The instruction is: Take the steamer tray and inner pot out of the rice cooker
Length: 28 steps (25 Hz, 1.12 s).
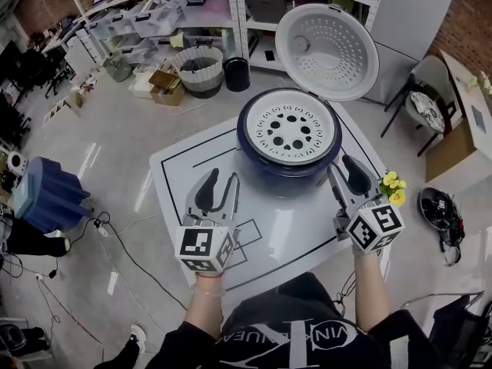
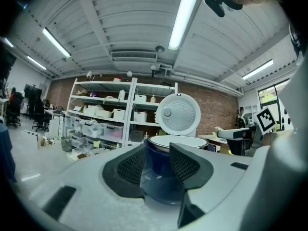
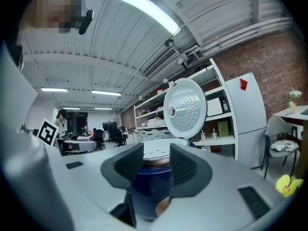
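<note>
The left gripper (image 1: 223,180) hovered over the white counter (image 1: 181,167) at lower left of the head view. Its fingers (image 2: 127,165) stood wide apart with nothing gripped; the cooker showed between them only from a distance. At centre sat the dark blue rice cooker (image 1: 288,177), and the white perforated steamer tray (image 1: 289,133) lay flat across its mouth, with no food visible on it. The inner pot lay beneath the tray, so its contents were hidden. A coppery band (image 3: 154,163) just under the tray in the right gripper view was probably its rim. The lid (image 1: 327,51) stood swung open at upper right, leaving the mouth free. The tray looked thin, stiff and light, smooth enough to slip, so its outer edge at opposite sides seemed the best hold. The pot was likely heavier, rigid and slick-walled, best pinched at its rim from both sides and lifted straight up. The right gripper (image 1: 344,172) waited just beside the cooker's right flank, its fingers (image 3: 185,165) likewise spread and empty. A sprig of yellow flowers (image 1: 393,186) lay near it at the counter's right edge.
</note>
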Motion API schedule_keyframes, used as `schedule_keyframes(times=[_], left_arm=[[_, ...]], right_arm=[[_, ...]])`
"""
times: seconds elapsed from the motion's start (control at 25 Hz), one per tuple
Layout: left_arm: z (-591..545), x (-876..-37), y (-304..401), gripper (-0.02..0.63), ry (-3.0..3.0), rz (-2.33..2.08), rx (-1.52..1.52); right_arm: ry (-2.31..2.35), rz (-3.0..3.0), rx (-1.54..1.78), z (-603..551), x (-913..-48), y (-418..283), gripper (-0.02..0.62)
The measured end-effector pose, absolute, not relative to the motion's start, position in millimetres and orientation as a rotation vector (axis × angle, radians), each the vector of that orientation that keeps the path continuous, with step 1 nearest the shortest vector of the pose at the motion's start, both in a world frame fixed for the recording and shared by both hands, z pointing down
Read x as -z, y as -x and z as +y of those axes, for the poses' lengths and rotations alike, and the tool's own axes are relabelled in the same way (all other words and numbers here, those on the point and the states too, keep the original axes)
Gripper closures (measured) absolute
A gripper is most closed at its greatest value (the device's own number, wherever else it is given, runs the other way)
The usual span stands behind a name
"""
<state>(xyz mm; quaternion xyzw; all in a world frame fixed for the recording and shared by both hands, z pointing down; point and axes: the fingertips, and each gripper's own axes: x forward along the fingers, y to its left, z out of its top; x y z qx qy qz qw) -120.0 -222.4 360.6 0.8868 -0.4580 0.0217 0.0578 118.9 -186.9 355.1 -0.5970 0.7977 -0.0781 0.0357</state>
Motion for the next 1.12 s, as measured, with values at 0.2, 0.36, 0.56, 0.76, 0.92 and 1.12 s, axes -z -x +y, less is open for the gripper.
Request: schedule_keyframes(times=[0.2,0.36,0.56,0.76,0.92,1.12], left_arm=[[-245.0,-353.9,102.4,0.474,-2.652,-1.372,-0.014],[-257.0,-350.5,85.7,0.474,-2.630,-1.398,-0.012],[-271.1,-349.2,70.8,0.474,-2.606,-1.440,-0.018],[-285.1,-347.4,59.6,0.475,-2.605,-1.470,-0.041],[-291.3,-343.8,54.5,0.474,-2.608,-1.491,-0.053],[-293.1,-347.2,49.0,0.474,-2.604,-1.477,-0.047]], right_arm=[[1.867,2.490,0.221,-215.3,-351.9,-132.8,0.440],[1.872,2.554,0.240,-241.5,-353.6,-141.8,0.440],[1.870,2.646,0.258,-271.0,-354.3,-152.3,0.440],[1.907,2.731,0.298,-300.5,-358.2,-158.0,0.419],[2.007,2.834,0.321,-320.1,-365.5,-160.0,0.408],[2.151,3.033,0.348,-339.9,-385.8,-156.6,0.396]])
